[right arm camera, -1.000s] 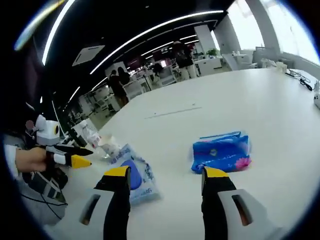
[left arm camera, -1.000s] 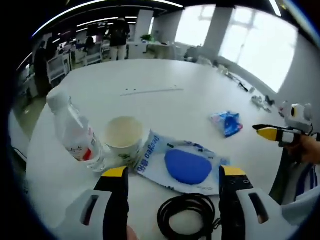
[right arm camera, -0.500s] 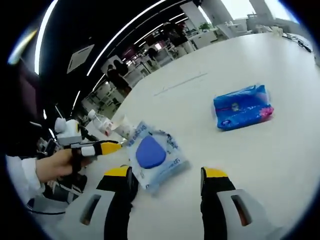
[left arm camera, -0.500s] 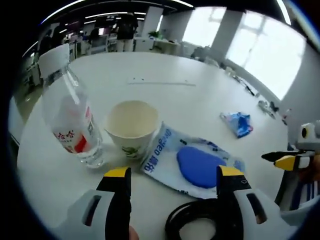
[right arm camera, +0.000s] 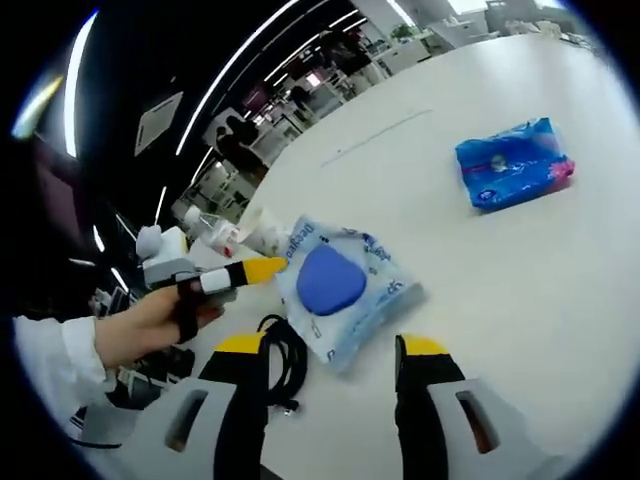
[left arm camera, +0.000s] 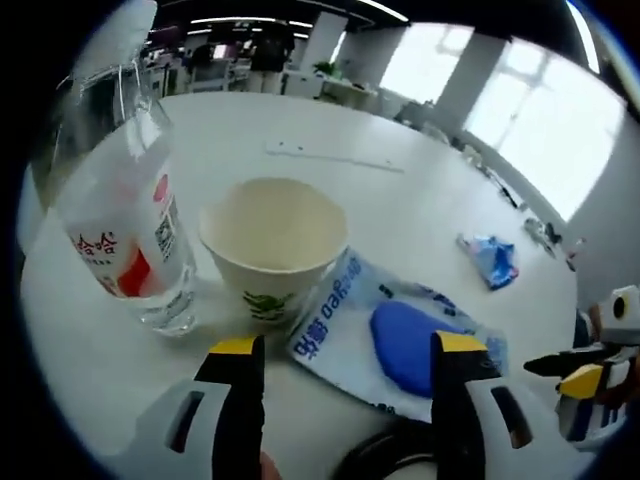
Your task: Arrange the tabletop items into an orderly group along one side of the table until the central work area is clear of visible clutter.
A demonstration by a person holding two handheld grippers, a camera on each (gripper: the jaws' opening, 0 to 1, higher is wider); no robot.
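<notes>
In the left gripper view, a clear water bottle (left arm camera: 120, 200) with a red label stands at the left. Just right of it is an empty paper cup (left arm camera: 272, 240). A white-and-blue packet (left arm camera: 400, 335) with a blue oval lies flat beside the cup. My left gripper (left arm camera: 348, 345) is open, just short of the cup and packet. A small blue tissue pack (left arm camera: 492, 260) lies farther right. In the right gripper view, my right gripper (right arm camera: 330, 345) is open over the table, near the packet (right arm camera: 345, 285). The tissue pack (right arm camera: 512, 165) sits at the upper right.
A coiled black cable (right arm camera: 285, 360) lies beside the packet near the table edge and also shows as the cable (left arm camera: 390, 455) between my left jaws. A hand holds the left gripper (right arm camera: 225, 278). The right gripper (left arm camera: 590, 375) enters at the right. Bare white tabletop (left arm camera: 330, 130) stretches beyond; desks and people stand far off.
My left gripper has moved in closer to the cup and bottle, which now loom larger. My right gripper has swung toward the packet and cable; the tissue pack has shifted to its upper right.
</notes>
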